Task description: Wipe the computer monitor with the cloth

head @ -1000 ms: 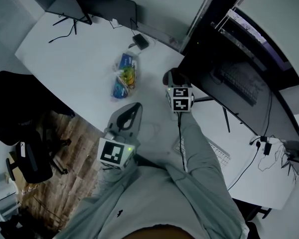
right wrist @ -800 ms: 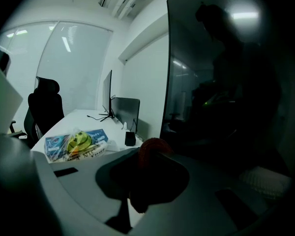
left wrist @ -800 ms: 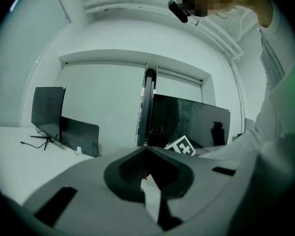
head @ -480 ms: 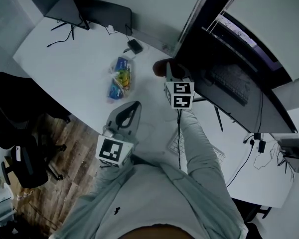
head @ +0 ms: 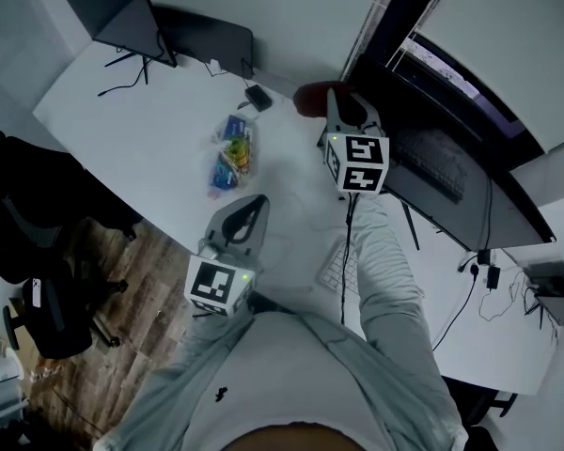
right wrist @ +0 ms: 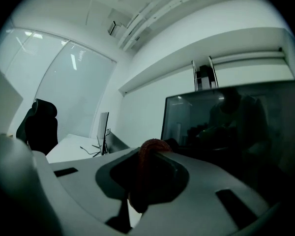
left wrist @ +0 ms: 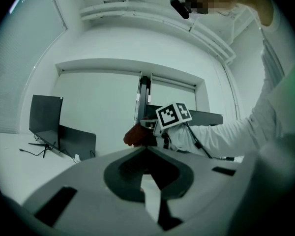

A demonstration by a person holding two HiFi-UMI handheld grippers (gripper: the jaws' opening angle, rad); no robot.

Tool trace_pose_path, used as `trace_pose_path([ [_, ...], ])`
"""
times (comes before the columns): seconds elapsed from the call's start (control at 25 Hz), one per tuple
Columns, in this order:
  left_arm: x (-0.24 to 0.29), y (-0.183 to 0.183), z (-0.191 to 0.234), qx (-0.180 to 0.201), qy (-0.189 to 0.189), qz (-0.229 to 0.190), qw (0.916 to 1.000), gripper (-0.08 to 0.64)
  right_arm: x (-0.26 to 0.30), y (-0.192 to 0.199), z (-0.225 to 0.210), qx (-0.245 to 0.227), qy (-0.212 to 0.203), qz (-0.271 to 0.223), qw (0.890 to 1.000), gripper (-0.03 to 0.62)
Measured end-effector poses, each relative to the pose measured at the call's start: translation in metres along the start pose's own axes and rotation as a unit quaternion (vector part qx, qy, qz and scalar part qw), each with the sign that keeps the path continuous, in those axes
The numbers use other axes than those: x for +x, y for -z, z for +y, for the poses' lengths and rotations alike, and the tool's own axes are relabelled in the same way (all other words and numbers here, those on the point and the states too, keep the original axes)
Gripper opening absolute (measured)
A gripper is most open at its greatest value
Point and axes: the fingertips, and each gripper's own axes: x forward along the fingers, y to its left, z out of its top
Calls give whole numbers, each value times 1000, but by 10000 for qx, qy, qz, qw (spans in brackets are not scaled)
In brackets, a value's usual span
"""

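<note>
A bright white office, with a long white table point(head: 122, 120) running beneath the head view and wood flooring point(head: 122, 346) at its near edge. The right tongs point(head: 338, 109) are lifted clear of the table and clamped on a dark red, knitted-looking cloth point(head: 310, 97) that bulges out beyond their tips. In the right gripper view the cloth point(right wrist: 146, 171) fills the gap between the jaws and folds over the top, so a soft pad rather than hard plastic would meet the glass. Just ahead and to the right of these tongs stands the large dark flat-screen computer monitor point(head: 451, 167), its glossy face throwing back reflections. The cloth is near the screen's left edge, though I cannot tell whether it touches. My judgement is that the wipe is only about to begin from that edge. The left tongs point(head: 257, 202) hang low and close to the person's body, well apart from the monitor, with the jaws together and nothing between them, apparently idle and kept out of the way. Just beyond the left tongs lie colourful plastic snack packets point(head: 233, 150), and a white keyboard point(head: 336, 269) lies under the right sleeve
</note>
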Motion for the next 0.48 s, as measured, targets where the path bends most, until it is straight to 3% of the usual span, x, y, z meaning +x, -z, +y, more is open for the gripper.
trace_pose_path([
  [0.48, -19, -12, 1, -2, -208, -72, 9998, 20, -9, -73, -14, 13, 84, -587, 9982, 37],
])
